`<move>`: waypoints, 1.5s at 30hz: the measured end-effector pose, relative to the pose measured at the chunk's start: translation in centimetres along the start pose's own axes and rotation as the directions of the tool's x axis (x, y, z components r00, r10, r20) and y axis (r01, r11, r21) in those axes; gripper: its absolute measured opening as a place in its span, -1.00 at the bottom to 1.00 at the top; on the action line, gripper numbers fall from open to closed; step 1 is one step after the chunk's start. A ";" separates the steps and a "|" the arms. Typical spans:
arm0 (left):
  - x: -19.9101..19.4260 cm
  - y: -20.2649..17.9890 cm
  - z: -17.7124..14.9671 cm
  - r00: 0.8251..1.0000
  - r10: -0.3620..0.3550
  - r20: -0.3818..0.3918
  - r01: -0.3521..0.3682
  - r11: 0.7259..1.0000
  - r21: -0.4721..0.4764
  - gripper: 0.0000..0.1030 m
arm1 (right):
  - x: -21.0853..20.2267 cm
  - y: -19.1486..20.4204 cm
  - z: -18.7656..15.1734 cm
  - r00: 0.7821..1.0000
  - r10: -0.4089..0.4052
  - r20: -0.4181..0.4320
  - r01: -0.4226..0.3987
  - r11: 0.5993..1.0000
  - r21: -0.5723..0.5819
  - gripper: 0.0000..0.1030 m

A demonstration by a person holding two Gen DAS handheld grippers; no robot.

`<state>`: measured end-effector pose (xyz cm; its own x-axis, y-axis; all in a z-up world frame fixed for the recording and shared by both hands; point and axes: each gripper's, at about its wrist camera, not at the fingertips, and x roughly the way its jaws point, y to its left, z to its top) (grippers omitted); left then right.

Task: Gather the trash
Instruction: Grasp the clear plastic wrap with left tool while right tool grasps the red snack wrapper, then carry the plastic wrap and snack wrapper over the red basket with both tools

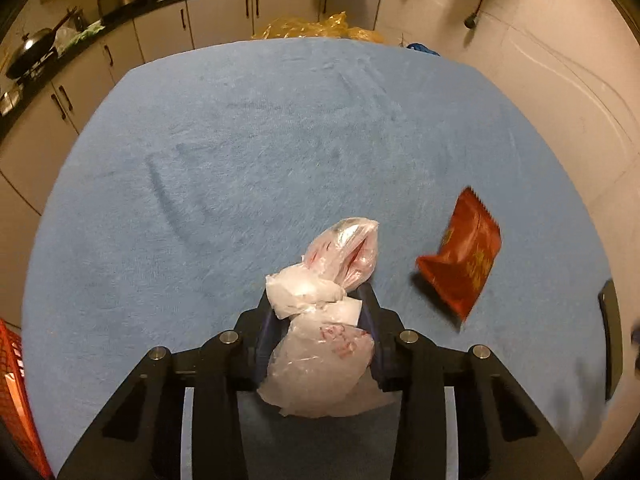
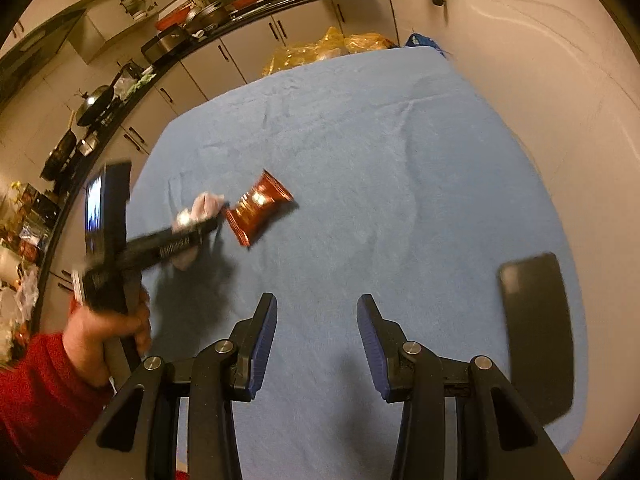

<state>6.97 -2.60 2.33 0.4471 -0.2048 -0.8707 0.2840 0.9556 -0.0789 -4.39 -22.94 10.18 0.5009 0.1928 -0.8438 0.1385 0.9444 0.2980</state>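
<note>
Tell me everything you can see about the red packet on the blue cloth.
The red packet is a small glossy snack pouch, foil-like, with gold print too blurred to read and a zigzag-cut end seal. It looks puffed and a little crumpled. It lies flat and slanted on the blue cloth, just right of the clear bag between the left gripper's fingers. The right wrist view shows a narrow gap between packet and gripper. Only the cloth touches it.

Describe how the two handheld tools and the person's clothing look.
Both tools are matte black with angular linkage arms and round silver pivot bolts. The right tool has ribbed blue pads on its fingers; the left tool shows the same blue pads. The left hand emerges from a red sleeve.
</note>
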 end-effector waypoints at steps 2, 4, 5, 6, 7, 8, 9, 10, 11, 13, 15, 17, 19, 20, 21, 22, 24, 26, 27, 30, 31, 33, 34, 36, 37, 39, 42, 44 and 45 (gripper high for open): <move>-0.9 0.8 -1.2 1.000 0.005 0.006 -0.005 1.000 -0.006 -0.29 | 1.0 0.8 1.4 1.000 0.022 0.003 -0.022 1.000 0.005 0.06; -2.0 1.7 -2.6 1.000 0.018 0.013 -0.018 1.000 -0.012 -0.29 | 2.4 1.7 2.7 0.999 0.047 0.001 -0.047 0.999 0.016 0.09; -2.4 2.0 -3.2 1.000 0.022 0.015 -0.022 1.000 -0.014 -0.29 | 3.4 2.1 3.4 0.998 0.060 -0.007 -0.060 0.998 0.027 0.09; -2.9 2.4 -4.0 0.999 0.028 0.017 -0.028 0.999 -0.018 -0.29 | 4.5 2.5 4.1 0.997 0.073 -0.019 -0.072 0.996 0.043 0.09; -3.6 3.1 -5.0 0.999 0.035 0.020 -0.035 0.999 -0.023 -0.29 | 5.6 2.8 4.7 0.996 0.089 -0.029 -0.087 0.994 0.061 0.09; -3.9 3.3 -5.6 0.999 0.038 0.020 -0.038 0.999 -0.025 -0.29 | 6.7 3.1 5.4 0.994 0.098 -0.038 -0.094 0.992 0.079 0.09; -4.4 3.7 -6.3 0.999 0.043 0.019 -0.043 0.999 -0.026 -0.29 | 7.7 3.3 5.9 0.994 0.097 -0.047 -0.092 0.992 0.091 0.09; -4.7 4.0 -6.9 0.998 0.054 0.020 -0.053 0.998 -0.025 -0.29 | 8.8 3.6 6.4 0.994 0.095 -0.058 -0.089 0.991 0.102 0.09; -5.0 4.3 -7.3 0.998 0.064 0.020 -0.064 0.998 -0.022 -0.29 | 9.7 3.8 6.9 0.993 0.099 -0.069 -0.091 0.989 0.117 0.09; -5.5 4.8 -8.2 0.997 0.072 0.014 -0.072 0.997 -0.021 -0.29 | 11.7 4.1 7.8 0.989 0.111 -0.093 -0.095 0.982 0.161 0.09; -5.9 5.5 -8.8 0.997 0.081 0.013 -0.080 0.996 -0.030 -0.29 | 13.2 4.5 8.3 0.989 0.107 -0.106 -0.086 0.979 0.187 0.09; -6.1 6.1 -9.3 0.997 0.081 0.005 -0.081 0.996 -0.040 -0.29 | 14.4 4.9 9.0 0.988 0.094 -0.123 -0.068 0.977 0.201 0.09; -6.5 6.8 -9.8 0.996 0.084 0.007 -0.084 0.995 -0.049 -0.29 | 15.6 5.3 9.3 0.987 0.046 -0.152 -0.016 0.981 0.196 -0.16; -6.7 7.0 -9.9 0.996 0.084 0.007 -0.083 0.995 -0.051 -0.29 | 16.1 5.4 9.3 0.986 0.027 -0.166 0.006 0.981 0.193 -0.31; -6.7 7.3 -10.0 0.996 0.083 0.008 -0.083 0.995 -0.057 -0.29 | 16.3 5.6 9.3 0.985 0.020 -0.170 0.013 0.982 0.188 -0.31; -6.7 7.4 -9.8 0.997 0.082 0.011 -0.081 0.995 -0.062 -0.29 | 16.3 5.7 9.3 0.986 0.012 -0.167 0.017 0.984 0.175 -0.36; -6.5 7.6 -9.3 0.997 0.075 0.019 -0.073 0.995 -0.072 -0.29 | 15.9 6.1 9.1 0.987 0.002 -0.160 0.020 0.991 0.135 -0.42; -7.2 7.6 -9.2 0.997 0.067 0.042 -0.064 0.995 -0.078 -0.29 | 15.0 6.4 8.4 0.989 0.015 -0.150 0.001 0.994 0.106 -0.43; -7.5 7.5 -9.1 0.997 0.064 0.053 -0.060 0.995 -0.078 -0.29 | 14.3 6.6 7.8 0.990 0.016 -0.141 -0.004 0.996 0.086 -0.43; -8.2 7.1 -8.4 0.995 0.053 0.088 -0.046 0.996 -0.075 -0.29 | 11.4 7.6 5.6 0.995 0.035 -0.091 -0.035 0.999 0.010 -0.43; -8.6 6.8 -8.1 0.994 0.050 0.102 -0.042 0.996 -0.072 -0.29 | 10.6 8.0 4.9 0.997 0.036 -0.072 -0.038 0.999 -0.022 -0.43; -9.2 6.5 -7.9 0.991 0.053 0.122 -0.045 0.997 -0.069 -0.29 | 8.6 9.0 3.2 0.999 0.032 -0.032 -0.035 0.994 -0.099 -0.43; -9.8 6.3 -8.1 0.990 0.055 0.132 -0.046 0.997 -0.069 -0.29 | 7.8 9.4 2.5 0.999 0.036 -0.016 -0.038 0.991 -0.125 -0.43; -10.3 6.0 -8.2 0.988 0.055 0.142 -0.045 0.997 -0.069 -0.29 | 6.2 10.1 1.0 0.999 0.031 0.019 -0.027 0.983 -0.183 -0.43; -10.6 5.8 -8.3 0.988 0.057 0.145 -0.047 0.997 -0.069 -0.29 | 5.7 10.5 0.5 0.999 0.029 0.030 -0.023 0.979 -0.203 -0.43; -10.9 5.6 -8.3 0.987 0.061 0.148 -0.051 0.996 -0.067 -0.29 | 4.9 10.9 -0.6 0.998 0.033 0.045 -0.021 0.972 -0.232 -0.43; -11.7 5.1 -8.6 0.985 0.067 0.156 -0.058 0.996 -0.061 -0.29 | 4.3 11.2 -1.3 0.998 0.041 0.046 -0.028 0.967 -0.255 -0.43; -12.4 4.9 -8.9 0.984 0.073 0.165 -0.065 0.996 -0.056 -0.29 | 4.0 11.5 -1.6 0.997 0.052 0.049 -0.038 0.965 -0.261 -0.43; -12.6 4.9 -8.9 0.983 0.077 0.170 -0.068 0.996 -0.054 -0.29 | 3.8 11.6 -1.7 0.997 0.056 0.051 -0.041 0.963 -0.266 -0.42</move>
<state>-4.82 6.57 8.61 0.6049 -0.1641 -0.7792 0.2062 0.9774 -0.0457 -2.33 -10.76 9.69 0.5506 0.2321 -0.8018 -0.1141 0.9725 0.2031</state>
